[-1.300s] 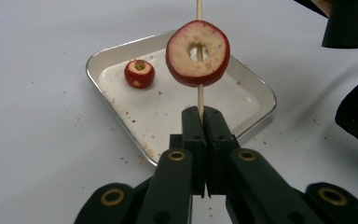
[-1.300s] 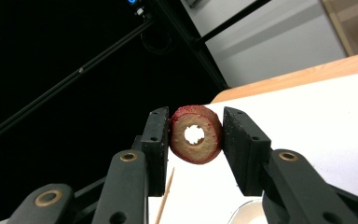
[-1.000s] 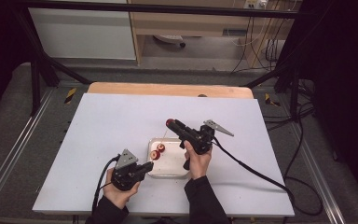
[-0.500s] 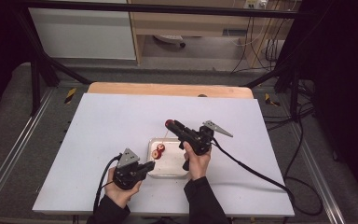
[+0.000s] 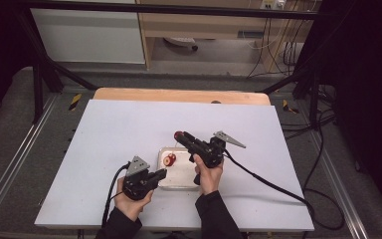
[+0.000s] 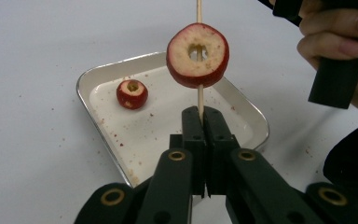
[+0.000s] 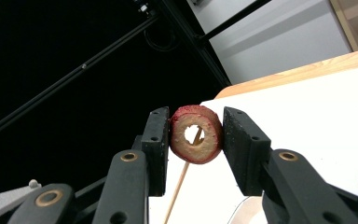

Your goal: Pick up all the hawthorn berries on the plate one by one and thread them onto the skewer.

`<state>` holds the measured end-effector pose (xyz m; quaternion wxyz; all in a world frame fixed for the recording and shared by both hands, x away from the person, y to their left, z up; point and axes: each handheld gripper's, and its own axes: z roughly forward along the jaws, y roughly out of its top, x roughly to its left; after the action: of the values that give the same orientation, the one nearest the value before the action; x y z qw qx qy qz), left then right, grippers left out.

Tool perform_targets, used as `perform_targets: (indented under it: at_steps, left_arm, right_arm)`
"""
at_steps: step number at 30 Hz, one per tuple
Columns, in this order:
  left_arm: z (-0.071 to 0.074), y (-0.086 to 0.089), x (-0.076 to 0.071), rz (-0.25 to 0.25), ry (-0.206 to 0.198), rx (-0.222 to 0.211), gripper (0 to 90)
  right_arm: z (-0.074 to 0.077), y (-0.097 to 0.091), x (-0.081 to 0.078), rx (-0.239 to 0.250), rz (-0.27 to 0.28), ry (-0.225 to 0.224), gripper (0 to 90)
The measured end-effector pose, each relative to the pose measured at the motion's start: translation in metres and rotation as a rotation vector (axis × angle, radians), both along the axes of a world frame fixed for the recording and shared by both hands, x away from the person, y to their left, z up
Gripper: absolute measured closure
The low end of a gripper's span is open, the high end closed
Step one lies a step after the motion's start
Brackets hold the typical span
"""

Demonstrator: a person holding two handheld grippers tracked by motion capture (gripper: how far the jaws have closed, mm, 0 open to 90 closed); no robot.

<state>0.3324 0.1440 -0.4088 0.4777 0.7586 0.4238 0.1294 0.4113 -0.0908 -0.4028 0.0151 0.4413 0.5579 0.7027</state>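
Note:
My left gripper (image 6: 200, 116) is shut on a thin wooden skewer (image 6: 199, 95) that stands straight up from its jaws. A cored red fruit ring (image 6: 197, 56) is threaded on the skewer a little above the jaws. My right gripper (image 7: 196, 135) is shut on a second cored red ring (image 7: 196, 134); the skewer (image 7: 179, 184) runs behind it and its tip shows through the hole. In the high view the right gripper (image 5: 180, 136) is held above the tray's far edge, and the left gripper (image 5: 163, 173) is at the tray's near left. Another red fruit piece (image 6: 132, 94) lies in the metal tray (image 6: 254, 121).
The tray (image 5: 179, 175) sits near the front middle of the white table (image 5: 119, 129), with crumbs around it. Cables trail from both grippers off the front and right edges. A wooden strip (image 5: 179, 95) runs along the table's far edge.

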Motion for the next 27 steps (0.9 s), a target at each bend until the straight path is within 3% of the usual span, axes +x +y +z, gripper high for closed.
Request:
perform_targets:
  at_steps: [8, 15, 22, 27]
  left_arm:
    - [-0.0040, -0.0037, 0.0024, -0.005, 0.002, 0.010, 88.6]
    - [-0.0023, -0.0048, -0.0021, -0.006, -0.020, -0.002, 88.6]
    - [-0.0019, -0.0032, -0.0041, 0.011, -0.006, -0.033, 88.7]
    - [-0.0029, -0.0047, -0.0056, 0.029, -0.018, -0.041, 88.7]
  right_arm:
    - [0.0011, -0.0003, -0.0034, -0.013, 0.001, 0.002, 62.9]
    - [0.0001, 0.0005, -0.0024, -0.004, -0.008, 0.002, 63.2]
    - [-0.0009, 0.0006, -0.0022, -0.023, -0.008, -0.034, 63.3]
    - [-0.0016, 0.0014, -0.0023, -0.008, -0.011, -0.030, 63.4]
